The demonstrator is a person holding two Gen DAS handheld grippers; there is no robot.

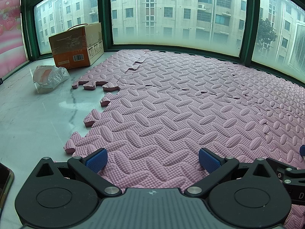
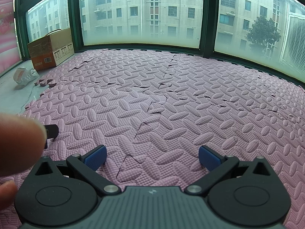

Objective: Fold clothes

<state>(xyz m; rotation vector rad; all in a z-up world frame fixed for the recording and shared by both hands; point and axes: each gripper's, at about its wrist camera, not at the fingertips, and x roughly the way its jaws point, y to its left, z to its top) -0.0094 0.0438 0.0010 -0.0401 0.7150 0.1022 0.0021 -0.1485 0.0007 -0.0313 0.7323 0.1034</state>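
While both tools sat low over the floor, this was how things stood

Left gripper [image 1: 151,159]: spread wide, blue pads [image 1: 96,160] apart with nothing between them, over the pink foam mat [image 1: 171,99]

Right gripper [image 2: 151,157]: likewise released and empty, over a seam in the mat

Clothes: none could be seen in either view, so their place and look could not be told

Fingers [image 2: 18,145]: blurred, close to the lens at the left of the right wrist view, hiding part of the mat and of a dark object beyond them

Mat edge: jagged puzzle teeth against the pale marble floor [image 1: 34,114]

Phone [image 1: 5,179]: on the marble at the left edge

Plastic bag [image 1: 48,76]: crumpled on the marble, near the cardboard box [image 1: 76,45]

Box: against the green-framed window [image 1: 171,11]
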